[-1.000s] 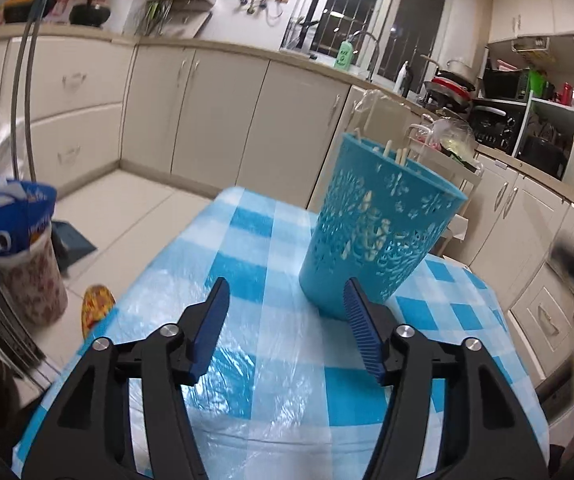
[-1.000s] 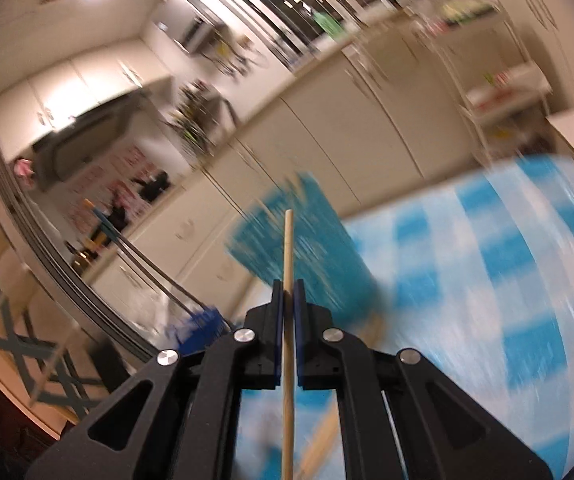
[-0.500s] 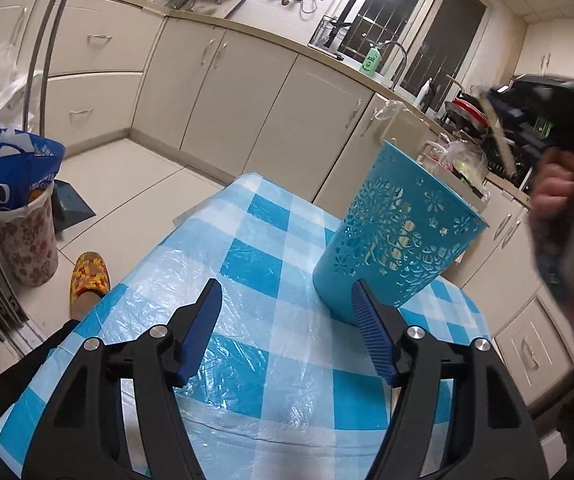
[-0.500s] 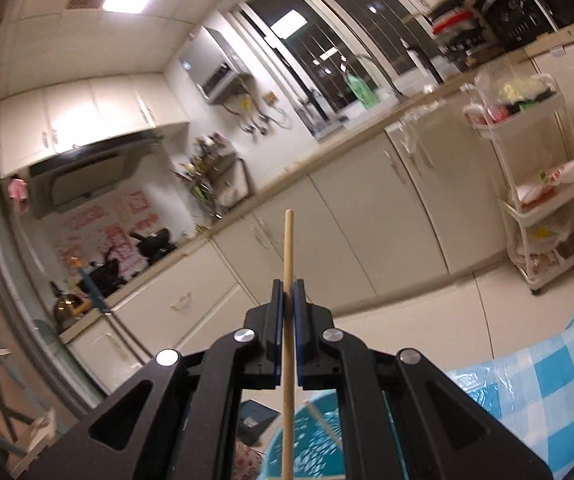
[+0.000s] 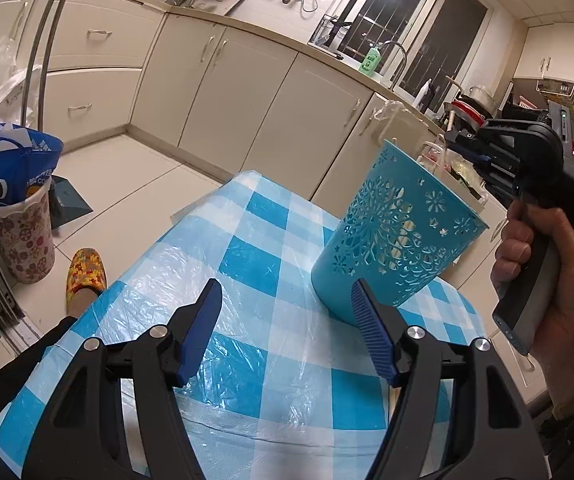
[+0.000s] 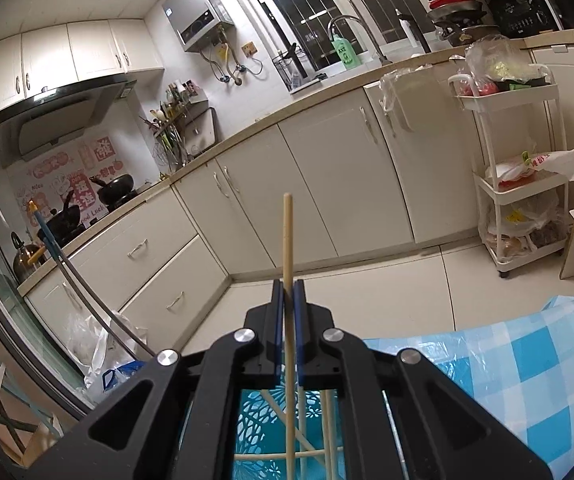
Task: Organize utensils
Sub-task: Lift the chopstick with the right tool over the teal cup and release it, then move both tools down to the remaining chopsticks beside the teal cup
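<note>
— Turquoise plastic, cut through with snowflake holes: where does your holder (image 5: 397, 236) stand?

— On the blue-checked tablecloth (image 5: 247, 264), just beyond your left gripper (image 5: 287, 320), whose pads stand apart and have just been opening with nothing between them.

— And on the right?

— Your right gripper (image 6: 287, 300) is clamped on a pale wooden chopstick (image 6: 287, 240), upright above the holder's mouth, where other chopsticks lean.

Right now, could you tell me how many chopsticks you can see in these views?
At least 4. One chopstick is clamped upright in the right gripper, above the blue holder. About three more lean inside that holder, partly hidden by the gripper, so others may be out of sight.
</note>
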A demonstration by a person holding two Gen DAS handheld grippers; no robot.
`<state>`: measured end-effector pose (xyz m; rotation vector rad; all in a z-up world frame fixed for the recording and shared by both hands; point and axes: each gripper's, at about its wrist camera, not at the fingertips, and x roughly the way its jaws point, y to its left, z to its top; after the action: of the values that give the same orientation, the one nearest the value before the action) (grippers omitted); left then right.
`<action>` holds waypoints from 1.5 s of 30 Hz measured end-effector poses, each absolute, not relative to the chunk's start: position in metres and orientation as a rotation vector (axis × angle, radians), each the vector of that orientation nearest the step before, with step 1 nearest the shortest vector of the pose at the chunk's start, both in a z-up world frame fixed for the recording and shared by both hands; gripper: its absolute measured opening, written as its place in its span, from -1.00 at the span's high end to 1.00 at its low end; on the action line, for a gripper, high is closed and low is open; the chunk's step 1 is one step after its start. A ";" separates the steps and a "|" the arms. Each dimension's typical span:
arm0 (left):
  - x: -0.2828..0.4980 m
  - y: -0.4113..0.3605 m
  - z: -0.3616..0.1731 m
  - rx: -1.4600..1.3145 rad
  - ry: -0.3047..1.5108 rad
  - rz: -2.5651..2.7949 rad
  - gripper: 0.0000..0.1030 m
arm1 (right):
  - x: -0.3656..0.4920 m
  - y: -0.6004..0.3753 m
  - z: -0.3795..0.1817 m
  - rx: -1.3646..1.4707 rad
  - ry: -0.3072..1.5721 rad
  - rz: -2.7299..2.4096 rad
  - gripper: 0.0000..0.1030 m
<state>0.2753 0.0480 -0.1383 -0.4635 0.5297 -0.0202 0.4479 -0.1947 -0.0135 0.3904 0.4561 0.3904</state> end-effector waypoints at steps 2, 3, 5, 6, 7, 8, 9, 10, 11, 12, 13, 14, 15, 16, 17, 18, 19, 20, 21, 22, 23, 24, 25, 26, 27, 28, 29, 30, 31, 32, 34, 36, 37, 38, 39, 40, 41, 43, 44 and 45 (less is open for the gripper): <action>0.276 0.048 -0.139 -0.463 0.532 -0.020 -0.24 | 0.446 -0.192 -0.013 0.377 0.461 0.401 0.88; 0.276 0.048 -0.139 -0.464 0.531 -0.020 -0.24 | 0.445 -0.190 -0.013 0.365 0.466 0.409 0.88; 0.276 0.048 -0.139 -0.466 0.535 -0.021 -0.24 | 0.441 -0.186 -0.013 0.345 0.477 0.422 0.88; 0.276 0.048 -0.140 -0.466 0.536 -0.022 -0.24 | 0.440 -0.185 -0.013 0.338 0.483 0.428 0.87; 0.276 0.048 -0.140 -0.467 0.537 -0.022 -0.24 | 0.436 -0.185 -0.014 0.329 0.488 0.436 0.79; 0.276 0.048 -0.140 -0.468 0.538 -0.022 -0.24 | 0.433 -0.184 -0.015 0.325 0.491 0.439 0.59; 0.277 0.048 -0.140 -0.468 0.539 -0.022 -0.24 | 0.430 -0.185 -0.016 0.323 0.492 0.440 0.50; 0.277 0.049 -0.140 -0.469 0.539 -0.022 -0.24 | 0.425 -0.186 -0.017 0.322 0.492 0.442 0.43; 0.277 0.049 -0.140 -0.470 0.541 -0.022 -0.24 | 0.420 -0.188 -0.017 0.322 0.492 0.443 0.43; 0.277 0.049 -0.140 -0.471 0.542 -0.021 -0.24 | 0.415 -0.190 -0.017 0.325 0.487 0.441 0.43; 0.278 0.049 -0.141 -0.471 0.543 -0.021 -0.24 | 0.405 -0.195 -0.015 0.333 0.472 0.436 0.43; 0.278 0.049 -0.141 -0.473 0.544 -0.021 -0.24 | 0.394 -0.200 -0.014 0.339 0.457 0.433 0.43; 0.278 0.049 -0.141 -0.474 0.545 -0.020 -0.24 | 0.384 -0.205 -0.012 0.343 0.443 0.429 0.43; 0.278 0.049 -0.141 -0.476 0.545 -0.019 -0.24 | 0.369 -0.211 -0.011 0.349 0.426 0.418 0.42; 0.278 0.049 -0.141 -0.477 0.545 -0.018 -0.24 | 0.352 -0.219 -0.013 0.358 0.419 0.399 0.32; 0.278 0.049 -0.141 -0.477 0.545 -0.018 -0.25 | 0.335 -0.226 -0.019 0.362 0.427 0.369 0.25; 0.278 0.049 -0.141 -0.476 0.546 -0.018 -0.25 | 0.324 -0.229 -0.025 0.360 0.447 0.346 0.19; 0.278 0.049 -0.141 -0.475 0.546 -0.018 -0.26 | 0.313 -0.232 -0.036 0.351 0.480 0.325 0.19; 0.278 0.049 -0.141 -0.473 0.547 -0.018 -0.26 | 0.301 -0.234 -0.053 0.329 0.542 0.293 0.19; 0.279 0.049 -0.141 -0.472 0.549 -0.018 -0.27 | 0.295 -0.234 -0.066 0.315 0.593 0.277 0.19; 0.279 0.048 -0.141 -0.470 0.552 -0.020 -0.28 | 0.291 -0.234 -0.083 0.307 0.655 0.265 0.20; 0.280 0.048 -0.141 -0.466 0.556 -0.020 -0.28 | 0.287 -0.234 -0.104 0.305 0.727 0.252 0.22; 0.281 0.046 -0.140 -0.460 0.558 -0.021 -0.29 | 0.285 -0.233 -0.114 0.307 0.764 0.245 0.29; 0.280 0.044 -0.138 -0.448 0.555 -0.025 -0.29 | 0.283 -0.232 -0.126 0.311 0.803 0.239 0.36; 0.280 0.042 -0.137 -0.436 0.550 -0.028 -0.31 | 0.282 -0.231 -0.132 0.316 0.824 0.241 0.38; 0.279 0.040 -0.136 -0.424 0.550 -0.028 -0.34 | 0.280 -0.228 -0.137 0.309 0.837 0.240 0.40; 0.277 0.038 -0.135 -0.418 0.555 -0.032 -0.35 | 0.279 -0.226 -0.139 0.297 0.841 0.237 0.40; 0.276 0.037 -0.134 -0.419 0.559 -0.039 -0.36 | 0.280 -0.223 -0.141 0.288 0.846 0.239 0.40; 0.274 0.036 -0.133 -0.421 0.561 -0.043 -0.38 | 0.281 -0.219 -0.141 0.273 0.855 0.239 0.40; 0.272 0.035 -0.132 -0.417 0.566 -0.045 -0.39 | 0.283 -0.217 -0.142 0.261 0.861 0.234 0.40; 0.270 0.033 -0.131 -0.414 0.571 -0.054 -0.41 | 0.289 -0.215 -0.144 0.241 0.877 0.223 0.40; 0.268 0.031 -0.130 -0.406 0.579 -0.057 -0.42 | 0.300 -0.210 -0.148 0.204 0.903 0.201 0.40; 0.267 0.030 -0.129 -0.404 0.582 -0.062 -0.42 | 0.302 -0.209 -0.151 0.194 0.913 0.195 0.40; 0.266 0.029 -0.129 -0.401 0.585 -0.065 -0.43 | 0.304 -0.207 -0.154 0.183 0.923 0.190 0.43; 0.264 0.027 -0.128 -0.395 0.589 -0.065 -0.44 | 0.305 -0.205 -0.158 0.167 0.933 0.185 0.45; 0.264 0.026 -0.128 -0.389 0.596 -0.068 -0.45 | 0.307 -0.203 -0.161 0.148 0.938 0.183 0.46; 0.263 0.025 -0.129 -0.385 0.603 -0.074 -0.45 | 0.306 -0.202 -0.162 0.135 0.931 0.182 0.47; 0.264 0.022 -0.130 -0.374 0.621 -0.082 -0.46 | 0.307 -0.199 -0.162 0.086 0.928 0.183 0.49; 0.267 0.018 -0.131 -0.365 0.642 -0.090 -0.47 | 0.307 -0.198 -0.162 0.070 0.929 0.189 0.50; 0.269 0.015 -0.132 -0.361 0.662 -0.102 -0.47 | 0.306 -0.198 -0.161 0.046 0.930 0.198 0.51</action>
<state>0.2694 0.0150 -0.1322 -0.3607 0.6622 -0.1022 0.3064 -0.1975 -0.1613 0.0464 0.9299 0.1979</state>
